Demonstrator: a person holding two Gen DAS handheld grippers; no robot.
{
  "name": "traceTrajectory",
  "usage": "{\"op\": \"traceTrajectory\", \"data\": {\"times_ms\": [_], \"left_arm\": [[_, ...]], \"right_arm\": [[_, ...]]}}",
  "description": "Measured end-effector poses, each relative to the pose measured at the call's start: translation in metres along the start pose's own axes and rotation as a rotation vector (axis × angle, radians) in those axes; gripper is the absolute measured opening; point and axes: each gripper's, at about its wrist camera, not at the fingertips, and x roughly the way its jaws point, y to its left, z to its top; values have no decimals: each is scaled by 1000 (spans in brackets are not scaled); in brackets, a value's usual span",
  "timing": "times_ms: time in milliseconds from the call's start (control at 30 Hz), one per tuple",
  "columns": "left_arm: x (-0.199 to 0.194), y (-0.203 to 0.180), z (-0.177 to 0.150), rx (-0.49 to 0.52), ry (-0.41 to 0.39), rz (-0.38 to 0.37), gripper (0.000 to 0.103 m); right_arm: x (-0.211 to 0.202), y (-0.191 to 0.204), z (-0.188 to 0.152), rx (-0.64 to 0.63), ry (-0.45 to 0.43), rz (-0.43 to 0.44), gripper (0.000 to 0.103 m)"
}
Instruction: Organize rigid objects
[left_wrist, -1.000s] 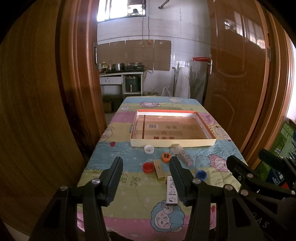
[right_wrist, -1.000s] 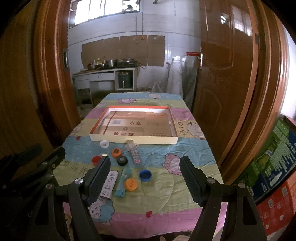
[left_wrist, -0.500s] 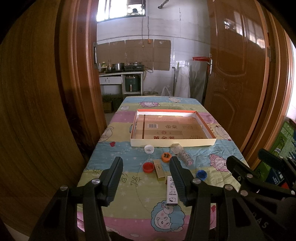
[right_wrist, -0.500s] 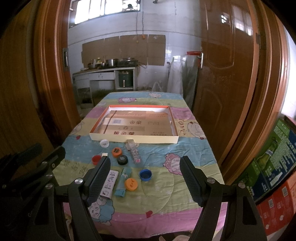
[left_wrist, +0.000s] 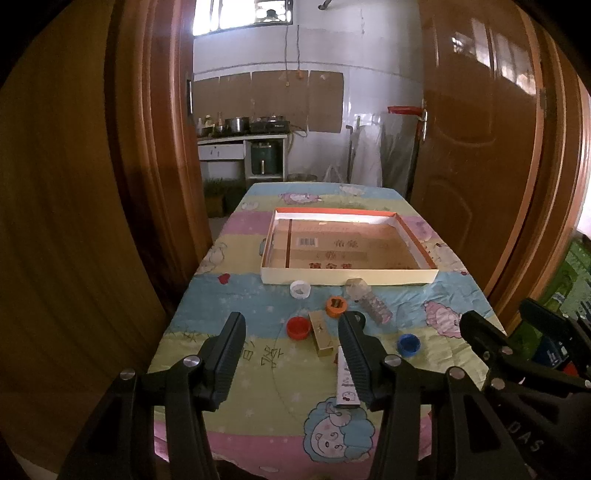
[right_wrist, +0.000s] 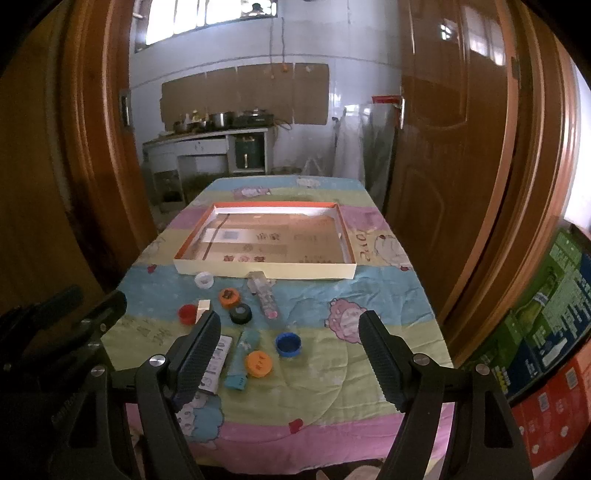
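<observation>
The left gripper (left_wrist: 291, 354) hangs over the near end of the table with its ribbed black jaws wide apart and nothing between them. The right gripper (right_wrist: 290, 356) is the same: broad gap, nothing held.

Ahead of both tools, across the quilted cartoon-print cloth (right_wrist: 325, 384), lies a shallow rectangular cardboard tray (right_wrist: 266, 271) with cream walls and an orange rim; its floor is printed brown card and nothing sits in it.

Between the tools and the tray the small items lie scattered. Six round plastic caps show in the right view: one white (right_wrist: 204, 279) just before the tray wall, two orange (right_wrist: 229, 296) (right_wrist: 258, 363), one red (right_wrist: 187, 314), one blue (right_wrist: 288, 343), and one black ring-shaped one (right_wrist: 240, 314). A clear plastic bottle (right_wrist: 264, 293) lies on its side, its base touching the tray's front wall.

Three small boxes lie nearer. A gold cardboard one (left_wrist: 320, 332) sits just inside the left tool's right jaw, beside the red cap. A flat white printed one (right_wrist: 216, 358) is partly behind the right tool's left jaw. A slim teal one (right_wrist: 240, 363) lies just beside the nearer orange cap, within the right tool's gap.
</observation>
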Motion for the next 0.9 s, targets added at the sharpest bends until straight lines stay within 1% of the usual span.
{"op": "traceTrajectory", "data": {"times_ms": [200,500,633,767,900], "left_arm": [[11,-1,-1,-3,23,5,53],[47,5,-10,-29,88,14,53],[68,12,-16,-42,122,11,53],[94,20,-23,-61,177,3,53],[116,27,-22,-82,212,4,53]], "right_arm": [[11,-3,-2,5,18,-3,79],[40,-10,-9,13,70,-3,79],[55,-14,-14,11,94,-4,79],[78,-18,-19,19,138,0,79],[100,-24,-22,39,177,14,79]]}}
